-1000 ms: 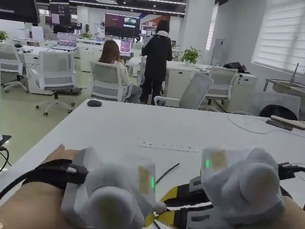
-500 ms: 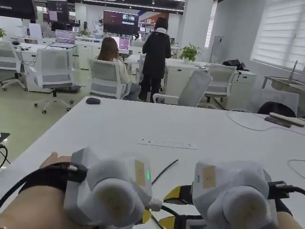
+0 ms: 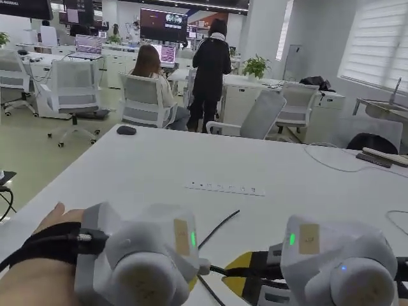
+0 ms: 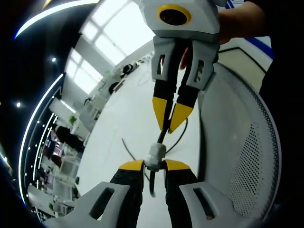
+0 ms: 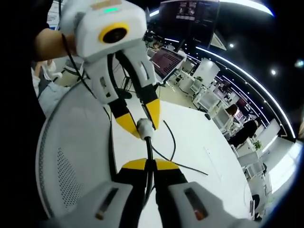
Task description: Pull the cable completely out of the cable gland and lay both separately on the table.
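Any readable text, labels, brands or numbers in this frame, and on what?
No text can be read.
White strip on the table: small dark marks, too small to read.
Wall screen: lit content, blurred.
Desk monitor: blurred.
Tan sticker, another: no print visible.

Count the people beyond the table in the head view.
2. A seated person, and a standing person in black just right of them. Others may be hidden farther back.
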Demonstrator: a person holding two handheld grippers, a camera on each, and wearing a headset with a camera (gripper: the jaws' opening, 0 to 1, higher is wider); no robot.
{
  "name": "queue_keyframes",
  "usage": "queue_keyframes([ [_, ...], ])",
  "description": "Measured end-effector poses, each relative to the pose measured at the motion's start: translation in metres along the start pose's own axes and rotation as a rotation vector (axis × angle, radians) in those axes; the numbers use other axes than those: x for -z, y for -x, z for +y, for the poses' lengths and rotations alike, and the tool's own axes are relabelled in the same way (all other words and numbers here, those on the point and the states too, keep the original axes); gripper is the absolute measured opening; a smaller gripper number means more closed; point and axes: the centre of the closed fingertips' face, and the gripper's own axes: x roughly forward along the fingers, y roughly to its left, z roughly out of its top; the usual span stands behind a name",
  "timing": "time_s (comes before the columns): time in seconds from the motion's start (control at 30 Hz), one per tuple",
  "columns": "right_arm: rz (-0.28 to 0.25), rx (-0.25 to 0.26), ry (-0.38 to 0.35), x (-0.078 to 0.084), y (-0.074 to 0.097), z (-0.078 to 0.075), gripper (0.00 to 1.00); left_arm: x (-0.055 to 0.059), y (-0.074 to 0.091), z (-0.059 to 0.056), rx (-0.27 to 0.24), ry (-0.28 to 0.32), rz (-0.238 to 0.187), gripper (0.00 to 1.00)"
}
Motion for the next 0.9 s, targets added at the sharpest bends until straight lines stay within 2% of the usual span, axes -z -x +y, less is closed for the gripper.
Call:
queue_keyframes([
  [0.27, 0.097, 0.047, -0.04, 0.044, 0.012, -0.01, 0.03, 0.009, 0.003, 0.003, -0.005, 0.035, 0.012, 0.17],
  [0.33, 0.135, 0.061, -0.028, 0.056, 0.013, -0.012, 0.03, 0.011, 0.003, 0.002, -0.004, 0.037, 0.018, 0.17],
  [0.4, 0.193, 0.071, -0.031, 0.076, 0.014, -0.013, 0.03, 0.013, 0.003, 0.002, -0.001, 0.041, 0.024, 0.17],
  [0.47, 0.212, 0.079, -0.042, 0.087, 0.015, -0.016, 0.02, 0.015, 0.003, 0.001, 0.0, 0.043, 0.029, 0.17],
  [0.63, 0.255, 0.103, -0.096, 0.105, 0.022, -0.022, 0.02, 0.018, 0.004, 0.001, 0.005, 0.026, 0.036, 0.17],
  [0.7, 0.284, 0.119, -0.099, 0.114, 0.024, -0.026, 0.03, 0.018, 0.004, 0.0, 0.011, 0.039, 0.032, 0.17],
  [0.83, 0.314, 0.118, -0.126, 0.124, 0.026, -0.027, 0.03, 0.016, 0.005, 0.0, 0.011, 0.046, 0.027, 0.17],
  [0.9, 0.32, 0.098, -0.138, 0.125, 0.026, -0.024, 0.03, 0.015, 0.005, 0.001, 0.012, 0.047, 0.028, 0.17],
])
